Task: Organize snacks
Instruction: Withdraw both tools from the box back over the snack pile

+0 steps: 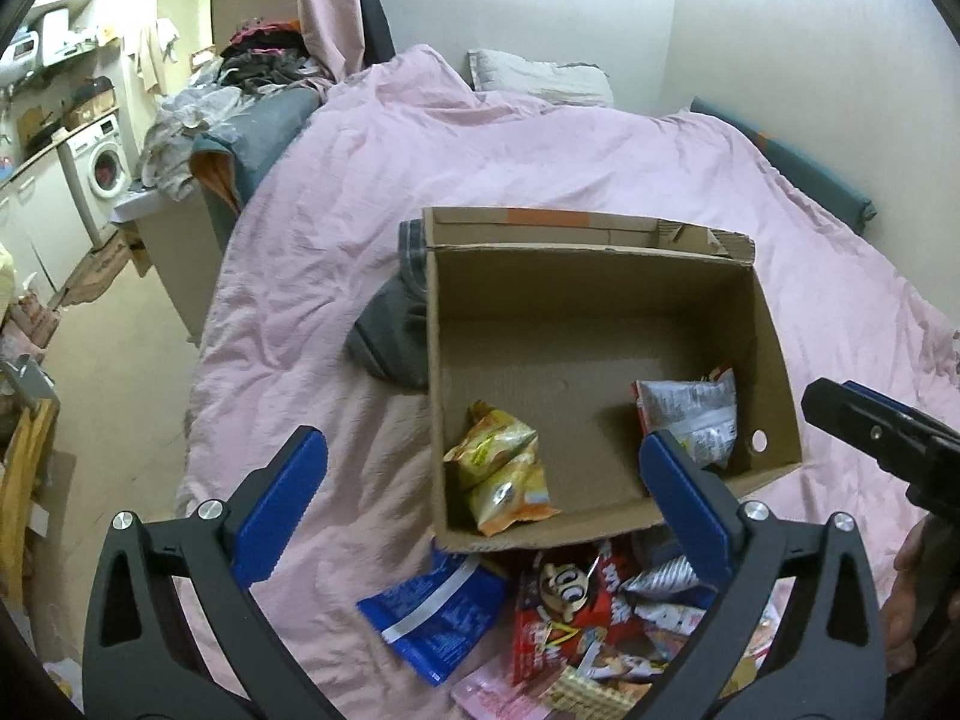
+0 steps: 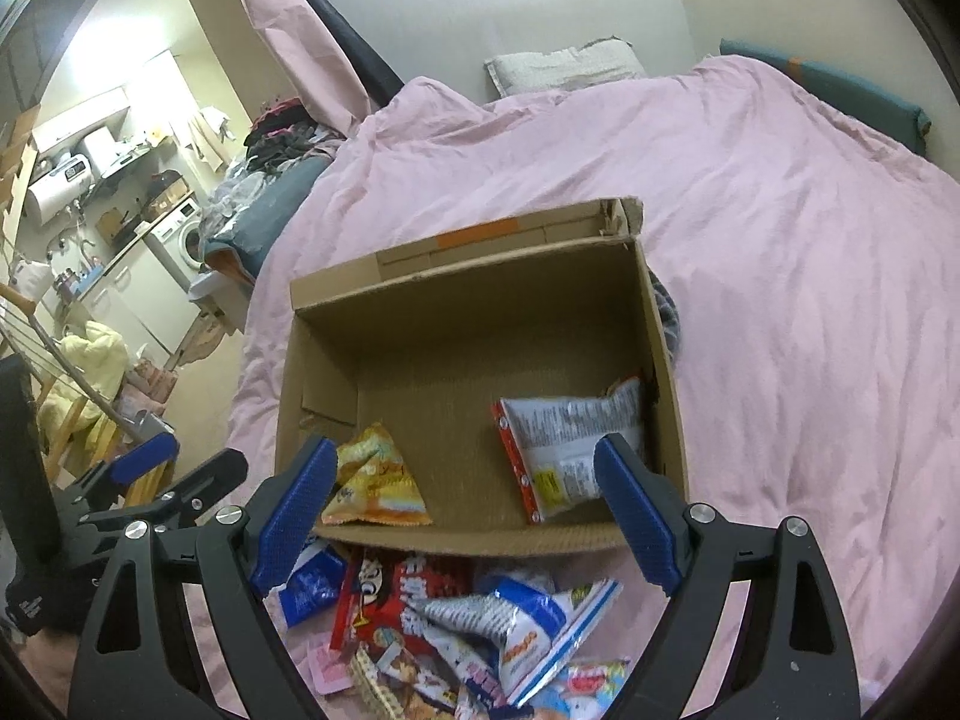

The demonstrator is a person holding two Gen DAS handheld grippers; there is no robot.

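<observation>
Both empty and wide open: left hand-held gripper [image 1: 483, 495], right hand-held gripper [image 2: 465, 507]. Two packets in box [image 2: 474, 540]. Next: grab from snack pile [image 2: 456, 630] on bed [image 2: 780, 300].

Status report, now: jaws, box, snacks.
Left gripper and right gripper: jaws open, empty. Cardboard box holds yellow packet and white packet. Snack pile waits on the bed, unobstructed.

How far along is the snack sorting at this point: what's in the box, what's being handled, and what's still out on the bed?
Done: two packs lie in the cardboard box, a yellow-orange packet and a silver-and-red bag. In hand: nothing; the left hand-held gripper and right hand-held gripper both stand open and empty. Left: the pile of snacks on the pink bedcover in front of the box, including a blue packet.
</observation>
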